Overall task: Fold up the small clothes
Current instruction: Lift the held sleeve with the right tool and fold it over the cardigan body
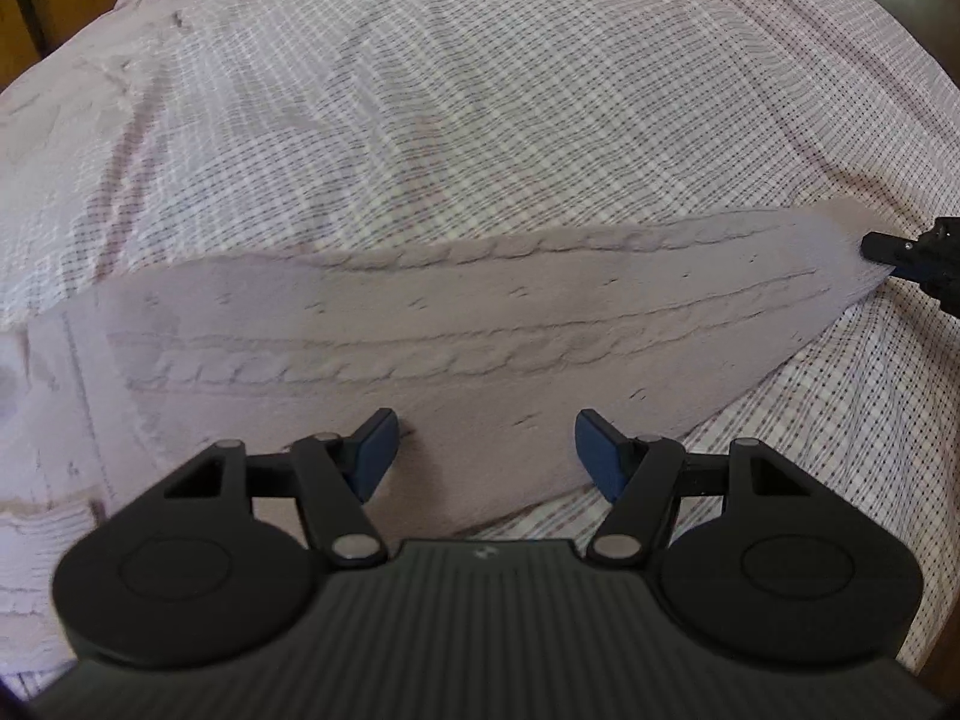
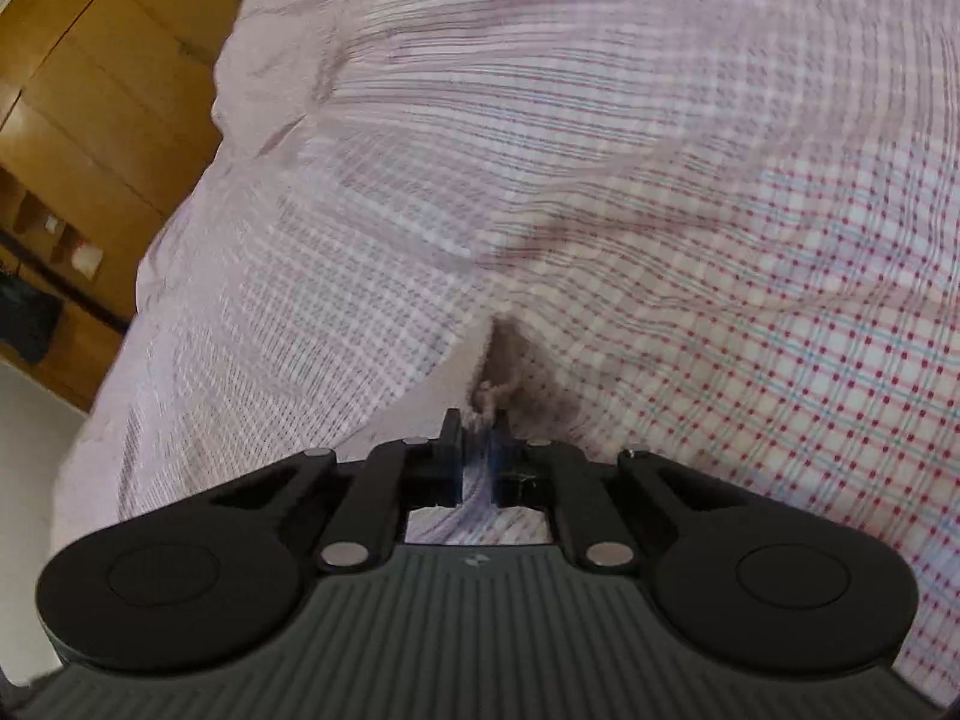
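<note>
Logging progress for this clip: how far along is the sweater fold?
Done: the cable-knit sweater lies spread on the checked bedsheet, with no fold visible. In hand: the right gripper is shut on the sleeve tip, while the left gripper hangs open above the sleeve, gripping nothing. Left: essentially all the folding.

We see a checked bedsheet (image 1: 480, 90), wrinkled, covering the bed. We see wooden cabinets (image 2: 102, 90) beyond its left edge.
</note>
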`<state>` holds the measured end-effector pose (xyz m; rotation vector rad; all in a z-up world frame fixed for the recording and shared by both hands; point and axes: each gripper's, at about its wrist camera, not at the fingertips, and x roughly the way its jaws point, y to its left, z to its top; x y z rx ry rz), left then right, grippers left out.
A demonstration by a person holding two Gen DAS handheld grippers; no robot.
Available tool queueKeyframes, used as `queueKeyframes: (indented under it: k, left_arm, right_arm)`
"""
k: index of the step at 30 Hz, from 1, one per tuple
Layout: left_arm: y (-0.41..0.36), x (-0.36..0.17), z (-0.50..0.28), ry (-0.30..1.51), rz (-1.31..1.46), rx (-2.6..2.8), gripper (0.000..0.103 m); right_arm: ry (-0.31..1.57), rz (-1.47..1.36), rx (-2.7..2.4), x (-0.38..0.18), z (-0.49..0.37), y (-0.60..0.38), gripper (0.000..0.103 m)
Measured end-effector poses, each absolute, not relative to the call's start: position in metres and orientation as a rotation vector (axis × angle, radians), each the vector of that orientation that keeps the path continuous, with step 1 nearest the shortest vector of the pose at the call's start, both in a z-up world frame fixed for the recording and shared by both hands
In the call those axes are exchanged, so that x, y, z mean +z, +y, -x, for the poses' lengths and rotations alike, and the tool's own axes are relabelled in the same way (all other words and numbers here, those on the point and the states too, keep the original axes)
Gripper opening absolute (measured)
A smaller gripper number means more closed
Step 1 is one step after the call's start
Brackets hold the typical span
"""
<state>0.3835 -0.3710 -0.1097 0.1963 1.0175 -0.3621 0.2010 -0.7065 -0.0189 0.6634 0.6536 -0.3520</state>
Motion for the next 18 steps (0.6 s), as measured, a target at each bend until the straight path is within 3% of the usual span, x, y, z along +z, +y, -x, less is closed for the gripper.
queueKeyframes:
  k: [7,18]
  left_arm:
    - [-0.339,-0.101,-0.374,1.005,-0.18,-0.307,0.067]
    - [-0.31,-0.091,-0.36,0.998,-0.11,-0.315,0.067]
  right_arm:
    - [0.652,-0.443,-0.29,0.003,-0.216,-0.647,0.007]
    - [0.631,-0.381,-0.236,0.038,-0.204,-0.592,0.007]
